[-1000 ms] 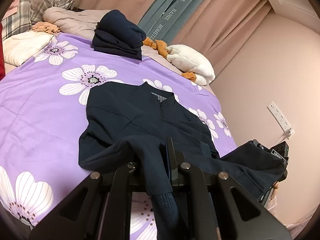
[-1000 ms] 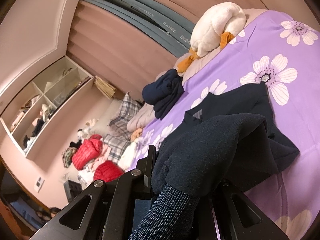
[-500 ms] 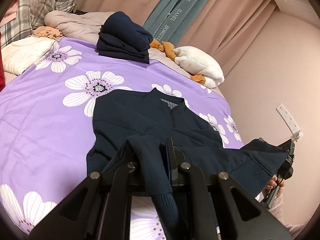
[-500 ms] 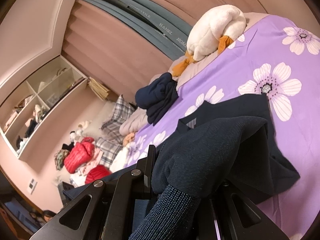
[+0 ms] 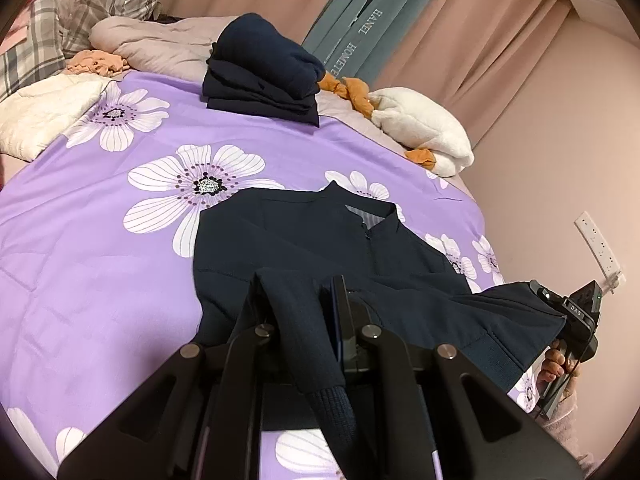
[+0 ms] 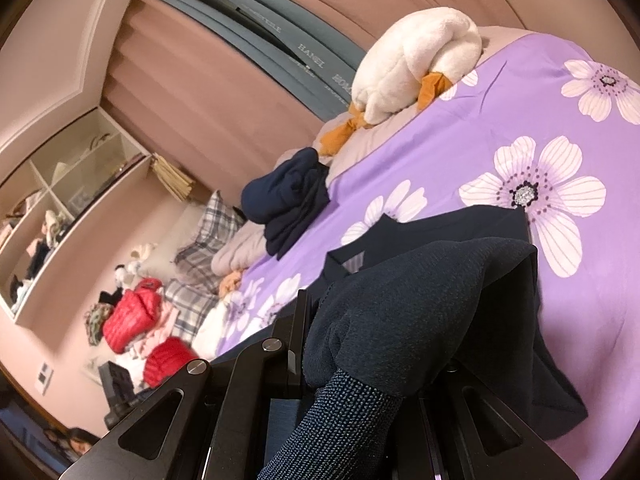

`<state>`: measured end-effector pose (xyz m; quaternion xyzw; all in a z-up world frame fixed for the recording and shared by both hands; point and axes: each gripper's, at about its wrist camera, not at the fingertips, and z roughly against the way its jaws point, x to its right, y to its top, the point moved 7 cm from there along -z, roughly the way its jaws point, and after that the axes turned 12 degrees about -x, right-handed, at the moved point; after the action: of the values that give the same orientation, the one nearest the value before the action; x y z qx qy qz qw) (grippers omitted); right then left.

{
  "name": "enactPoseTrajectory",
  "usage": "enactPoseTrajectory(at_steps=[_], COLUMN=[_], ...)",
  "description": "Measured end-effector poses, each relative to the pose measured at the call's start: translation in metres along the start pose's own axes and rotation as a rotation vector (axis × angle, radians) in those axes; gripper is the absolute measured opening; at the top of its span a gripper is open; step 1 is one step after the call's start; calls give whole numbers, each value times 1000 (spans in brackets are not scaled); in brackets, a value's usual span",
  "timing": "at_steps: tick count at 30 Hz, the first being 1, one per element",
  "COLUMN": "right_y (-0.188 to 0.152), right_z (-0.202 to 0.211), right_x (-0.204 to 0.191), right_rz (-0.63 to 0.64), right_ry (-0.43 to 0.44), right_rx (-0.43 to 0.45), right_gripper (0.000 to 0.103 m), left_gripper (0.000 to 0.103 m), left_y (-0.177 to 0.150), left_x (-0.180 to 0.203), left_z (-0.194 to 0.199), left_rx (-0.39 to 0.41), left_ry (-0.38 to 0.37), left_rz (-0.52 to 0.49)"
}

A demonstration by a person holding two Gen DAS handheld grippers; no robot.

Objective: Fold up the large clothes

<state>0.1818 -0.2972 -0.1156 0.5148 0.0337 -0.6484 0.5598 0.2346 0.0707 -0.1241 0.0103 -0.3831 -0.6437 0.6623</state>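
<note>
A navy jacket lies flat on the purple flowered bedspread, collar on the far side. My left gripper is shut on its near part, and a ribbed cuff hangs down between the fingers. At the right edge, my right gripper holds up the other near corner, with a hand below it. In the right wrist view the right gripper is shut on a thick bunch of the jacket, which hides its right finger.
A folded navy stack sits at the far side of the bed, beside a white plush duck. Plaid pillows and a white quilt lie far left. Red jackets are piled beyond the bed. The wall with a socket is close on the right.
Both grippers have carried the lifted near part of the jacket forward over the bed toward the collar. The grips are unchanged.
</note>
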Motion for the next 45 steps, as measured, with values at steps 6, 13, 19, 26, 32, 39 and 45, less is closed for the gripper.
enactPoseTrajectory(at_steps=[6, 13, 19, 26, 32, 39, 45], right_y=[8, 20, 36, 53, 68, 84, 89], right_z=[-11, -28, -52, -81, -99, -113, -121], right_x=[14, 33, 50, 74, 87, 98, 107], right_rz=[-19, -46, -52, -87, -116, -173, -190], right_ry=[-22, -66, -133, -188, -215, -237, -265], right_rx=[-14, -32, -63, -96, -105, -94, -123], right_gripper=[13, 13, 13, 13, 13, 13, 13], left_gripper=[12, 12, 12, 12, 12, 13, 14], left_y=[14, 39, 62, 85, 105, 125, 129], left_x=[-4, -14, -25, -39, -48, -56, -67], left_z=[-20, -54, -92, -133, -165, -189, -210], left_rx=[-19, -58, -112, -169, -212, -233, -288], left_ry=[20, 16, 43, 96, 130, 167, 172], left_rz=[5, 43, 81, 113, 140, 179, 215])
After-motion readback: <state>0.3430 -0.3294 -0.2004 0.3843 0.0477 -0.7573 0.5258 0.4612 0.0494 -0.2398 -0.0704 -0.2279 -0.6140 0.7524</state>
